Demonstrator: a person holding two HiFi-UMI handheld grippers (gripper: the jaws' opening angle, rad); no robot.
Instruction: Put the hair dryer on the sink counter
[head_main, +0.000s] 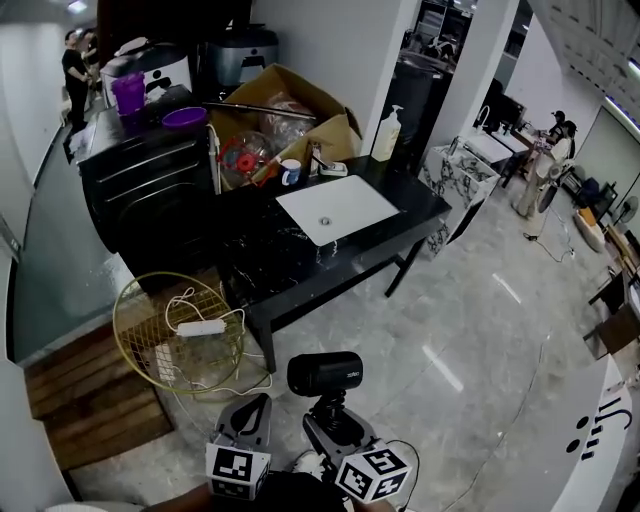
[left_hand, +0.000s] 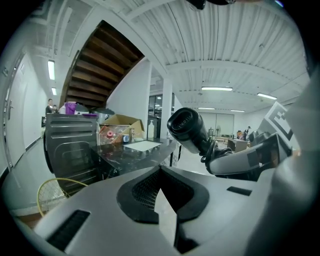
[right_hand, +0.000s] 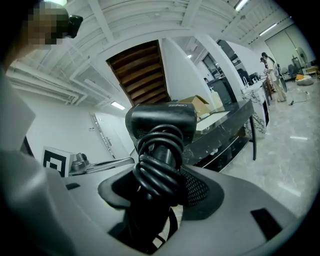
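Observation:
A black hair dryer (head_main: 325, 373) with its cord coiled round the handle stands upright in my right gripper (head_main: 340, 425), low in the head view. In the right gripper view the jaws close on the corded handle (right_hand: 157, 172) and the barrel (right_hand: 160, 120) lies across the top. My left gripper (head_main: 248, 420) hangs just left of it, jaws together and empty, with the dryer (left_hand: 187, 129) up to its right. The black marble sink counter (head_main: 270, 250) with a white basin (head_main: 335, 208) stands some way ahead of both grippers.
A cardboard box (head_main: 285, 110), a mug (head_main: 290, 172) and a soap bottle (head_main: 387, 135) crowd the counter's back. A gold wire basket (head_main: 135, 300) holding a white power strip sits on the floor by the counter's near left. A black cabinet (head_main: 150, 175) stands left; people (head_main: 545, 170) stand far right.

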